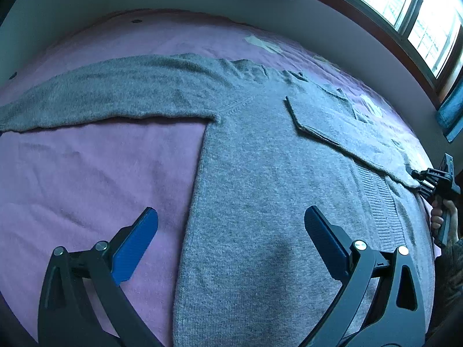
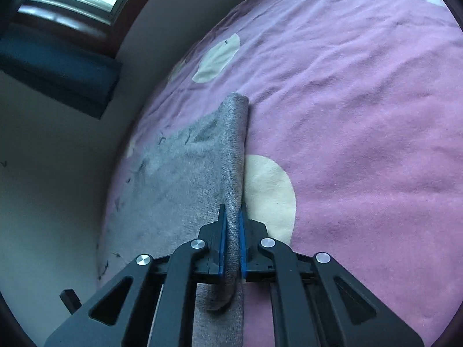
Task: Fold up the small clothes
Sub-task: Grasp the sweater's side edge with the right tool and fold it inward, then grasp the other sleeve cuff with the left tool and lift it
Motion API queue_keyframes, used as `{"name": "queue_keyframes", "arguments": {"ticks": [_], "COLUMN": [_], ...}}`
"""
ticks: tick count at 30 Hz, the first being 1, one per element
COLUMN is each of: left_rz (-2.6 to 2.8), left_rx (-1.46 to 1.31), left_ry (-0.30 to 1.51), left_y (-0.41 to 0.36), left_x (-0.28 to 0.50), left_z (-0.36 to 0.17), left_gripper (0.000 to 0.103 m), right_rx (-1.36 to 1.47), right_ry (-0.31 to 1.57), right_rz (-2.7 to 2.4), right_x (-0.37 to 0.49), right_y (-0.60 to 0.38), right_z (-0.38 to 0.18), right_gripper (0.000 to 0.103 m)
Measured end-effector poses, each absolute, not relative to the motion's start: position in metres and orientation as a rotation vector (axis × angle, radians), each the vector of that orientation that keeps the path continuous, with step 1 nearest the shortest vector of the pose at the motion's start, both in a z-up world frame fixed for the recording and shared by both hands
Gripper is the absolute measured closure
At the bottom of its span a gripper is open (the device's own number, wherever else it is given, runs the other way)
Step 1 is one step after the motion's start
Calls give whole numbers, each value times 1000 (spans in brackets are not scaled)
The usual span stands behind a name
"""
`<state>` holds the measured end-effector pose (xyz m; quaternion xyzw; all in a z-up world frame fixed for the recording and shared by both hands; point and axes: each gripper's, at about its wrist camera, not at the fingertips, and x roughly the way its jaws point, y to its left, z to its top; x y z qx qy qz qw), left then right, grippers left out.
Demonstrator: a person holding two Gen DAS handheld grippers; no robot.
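Sweater (image 1: 260, 173), grey knit, lies spread flat on a pink blanket (image 1: 101, 173) patterned with cream dots (image 2: 269, 193). One sleeve (image 1: 101, 95) stretches out to the left; the other sleeve (image 1: 347, 133) is folded across the body. The left gripper (image 1: 231, 231) hangs just above the sweater's lower body, jaws spread wide and holding nothing. The right gripper (image 2: 231, 231) is clamped on a raised fold of the grey knit at the sweater's edge. A window (image 1: 405, 5) sits behind the bed.
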<state>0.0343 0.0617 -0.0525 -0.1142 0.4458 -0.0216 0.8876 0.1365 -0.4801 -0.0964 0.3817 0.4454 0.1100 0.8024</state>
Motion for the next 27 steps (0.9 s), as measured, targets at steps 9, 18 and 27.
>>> {"name": "queue_keyframes", "arguments": {"ticks": [9, 18, 27], "left_rz": [-49, -65, -76], "left_rx": [-245, -275, -291], "left_ry": [924, 933, 935], "left_y": [64, 69, 70], "left_x": [32, 34, 35], "left_z": [-53, -55, -52], "left_gripper": [2, 2, 2], "right_rx": [753, 758, 707], "right_ry": [969, 889, 871], "right_rz": [225, 216, 261], "right_x": [92, 46, -22], "right_y": [-462, -456, -427], "right_z": [-93, -73, -55], "right_gripper": [93, 43, 35]}}
